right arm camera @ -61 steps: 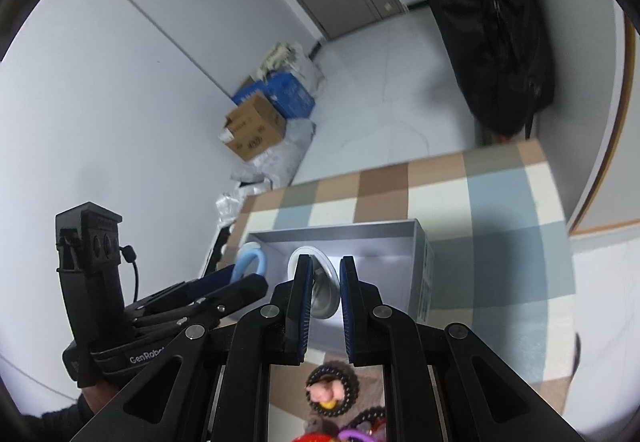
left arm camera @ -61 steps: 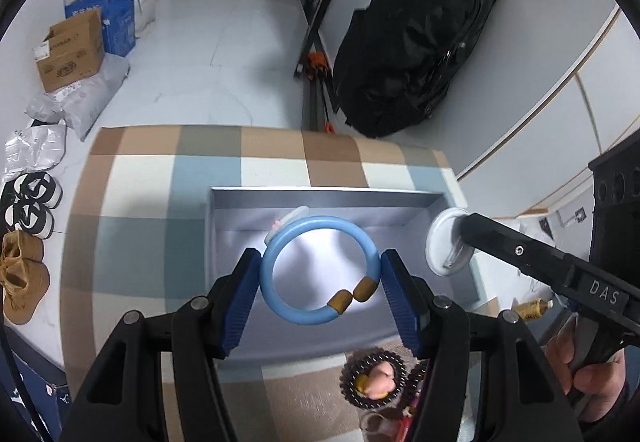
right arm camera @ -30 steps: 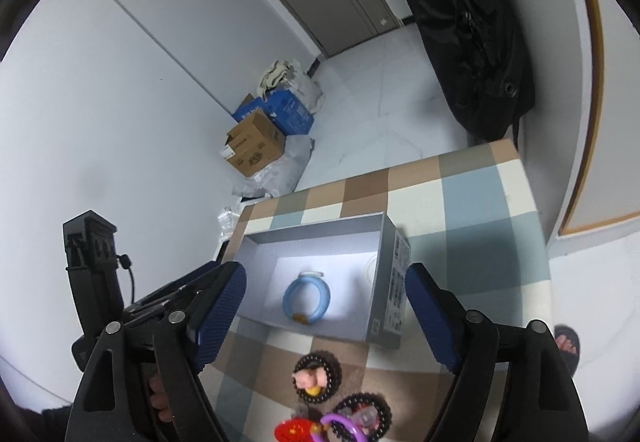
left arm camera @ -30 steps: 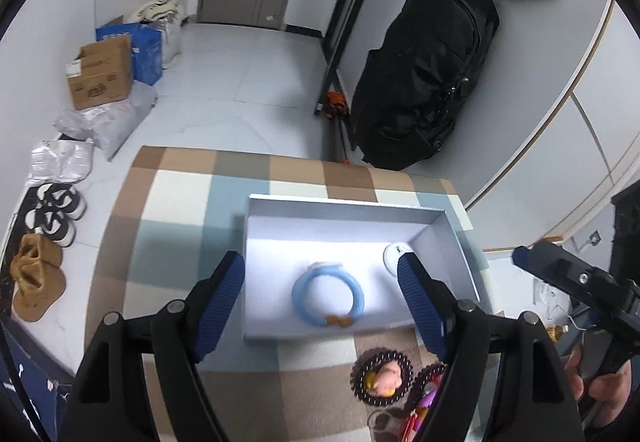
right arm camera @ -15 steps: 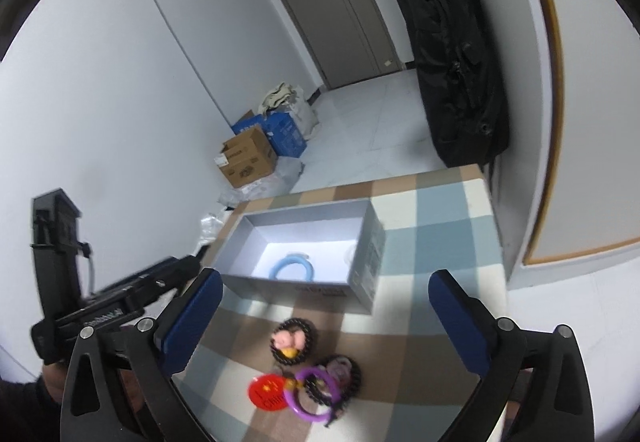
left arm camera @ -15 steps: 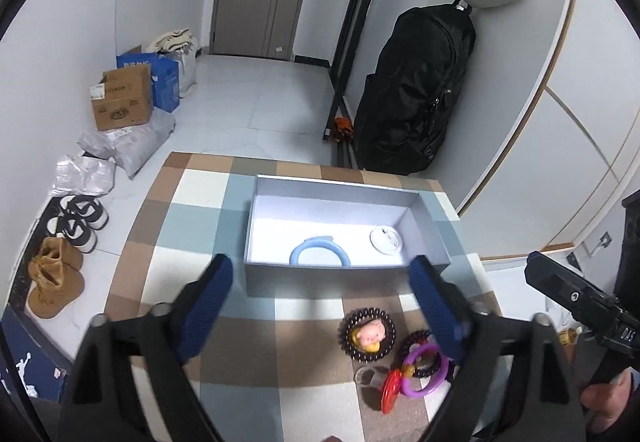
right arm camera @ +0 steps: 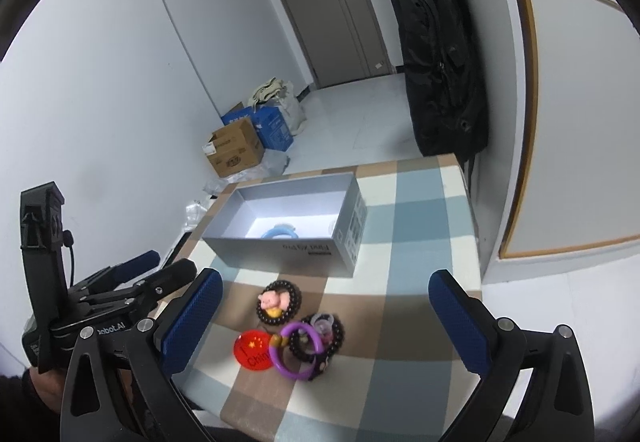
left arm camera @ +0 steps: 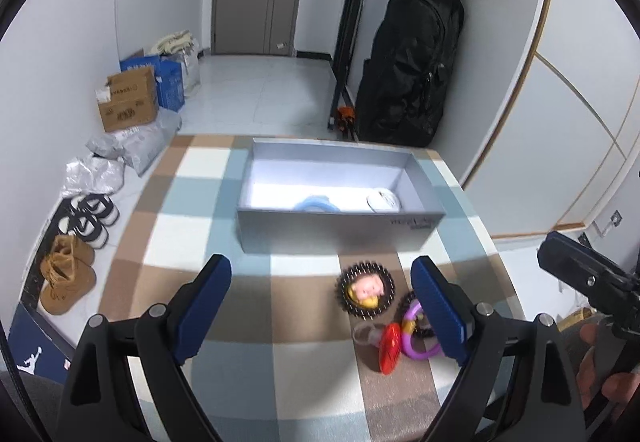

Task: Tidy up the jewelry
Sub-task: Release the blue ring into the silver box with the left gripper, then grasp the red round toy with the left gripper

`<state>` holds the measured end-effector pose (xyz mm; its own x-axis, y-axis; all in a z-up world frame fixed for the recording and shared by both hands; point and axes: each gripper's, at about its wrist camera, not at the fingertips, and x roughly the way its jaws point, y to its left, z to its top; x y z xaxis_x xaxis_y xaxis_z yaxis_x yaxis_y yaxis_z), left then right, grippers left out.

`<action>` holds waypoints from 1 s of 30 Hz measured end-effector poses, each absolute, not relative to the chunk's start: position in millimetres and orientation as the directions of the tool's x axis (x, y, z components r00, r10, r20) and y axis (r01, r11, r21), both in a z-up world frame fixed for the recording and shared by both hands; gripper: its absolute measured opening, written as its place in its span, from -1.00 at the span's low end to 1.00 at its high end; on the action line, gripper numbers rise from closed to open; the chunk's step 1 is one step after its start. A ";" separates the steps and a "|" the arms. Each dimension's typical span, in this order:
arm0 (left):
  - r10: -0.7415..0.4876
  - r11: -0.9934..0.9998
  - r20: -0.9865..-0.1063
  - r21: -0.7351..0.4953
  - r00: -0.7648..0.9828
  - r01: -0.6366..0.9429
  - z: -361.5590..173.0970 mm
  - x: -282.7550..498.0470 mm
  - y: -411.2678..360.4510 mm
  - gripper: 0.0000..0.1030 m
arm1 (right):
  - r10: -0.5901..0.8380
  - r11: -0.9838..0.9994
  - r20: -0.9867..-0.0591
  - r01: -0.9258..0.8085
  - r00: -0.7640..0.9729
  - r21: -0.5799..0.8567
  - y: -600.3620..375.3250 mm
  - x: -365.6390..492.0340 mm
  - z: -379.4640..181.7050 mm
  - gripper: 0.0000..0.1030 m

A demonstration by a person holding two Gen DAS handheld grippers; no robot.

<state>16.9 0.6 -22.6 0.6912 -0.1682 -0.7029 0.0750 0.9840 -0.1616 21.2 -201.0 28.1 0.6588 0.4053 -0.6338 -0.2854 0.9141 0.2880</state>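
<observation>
A: Both empty? Left hand-held gripper (left arm camera: 320, 306) and right hand-held gripper (right arm camera: 326, 318)?

B: Yes, jaws wide. Blue bangle (left arm camera: 316, 203) lies in the box (left arm camera: 340, 234) ahead.

A: Next?

B: Probably the beaded bracelet (right arm camera: 279, 302) just ahead, between the right's jaws; lower, close.

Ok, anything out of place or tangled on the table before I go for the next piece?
Nothing is damaged or spilled. The leftover pieces do lie in a heap: the purple ring rests across a dark bead bracelet and touches the red disc. The bead bracelet with the pig charm sits apart. Box upright, blue bangle inside.
</observation>
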 end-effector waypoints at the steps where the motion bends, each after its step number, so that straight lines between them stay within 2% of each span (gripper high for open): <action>1: -0.167 0.984 -0.707 -0.163 0.687 0.071 -24.8 15.9 0.6 0.72 | 0.402 0.916 -0.636 -0.282 0.659 0.286 -201.6 20.4 27.1 1.00; 8: -0.189 0.982 -0.746 -0.163 0.638 0.101 -41.1 9.0 -8.4 0.71 | 0.424 0.905 -0.646 -0.263 0.635 0.335 -210.9 17.4 19.0 1.00; 15: -0.196 0.979 -0.821 -0.133 0.536 0.153 -65.0 5.6 -25.7 0.71 | 0.407 0.913 -0.635 -0.271 0.657 0.306 -210.9 8.5 22.3 1.00; 18: -0.217 0.973 -0.838 -0.145 0.501 0.179 -70.5 2.8 -30.3 0.65 | 0.403 0.915 -0.636 -0.269 0.658 0.301 -211.4 9.3 22.8 1.00; 21: -0.229 0.970 -0.846 -0.156 0.481 0.187 -73.4 1.6 -30.6 0.46 | 0.415 0.909 -0.639 -0.265 0.648 0.322 -213.8 11.3 21.7 1.00; 23: -0.243 0.967 -0.855 -0.178 0.458 0.181 -77.2 2.1 -29.7 0.26 | 0.428 0.903 -0.638 -0.264 0.640 0.340 -214.9 12.5 21.6 0.99; 24: -0.241 0.968 -0.853 -0.177 0.463 0.177 -76.9 1.2 -29.3 0.24 | 0.430 0.901 -0.638 -0.264 0.639 0.343 -215.4 12.7 21.3 0.97; 26: -0.270 0.960 -0.848 -0.204 0.455 0.190 -74.4 0.6 -29.9 0.04 | 0.431 0.901 -0.637 -0.263 0.639 0.346 -215.6 12.6 21.2 0.96; 30: -0.316 0.947 -0.837 -0.251 0.447 0.198 -73.9 0.2 -30.4 -0.13 | 0.432 0.900 -0.636 -0.261 0.639 0.349 -216.0 12.8 21.2 0.96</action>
<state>0.2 -30.4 -73.9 0.4470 -0.3157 -0.8370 0.1983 0.9473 -0.2515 12.8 -216.0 21.2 0.6391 0.4321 -0.6363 -0.2614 0.9000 0.3487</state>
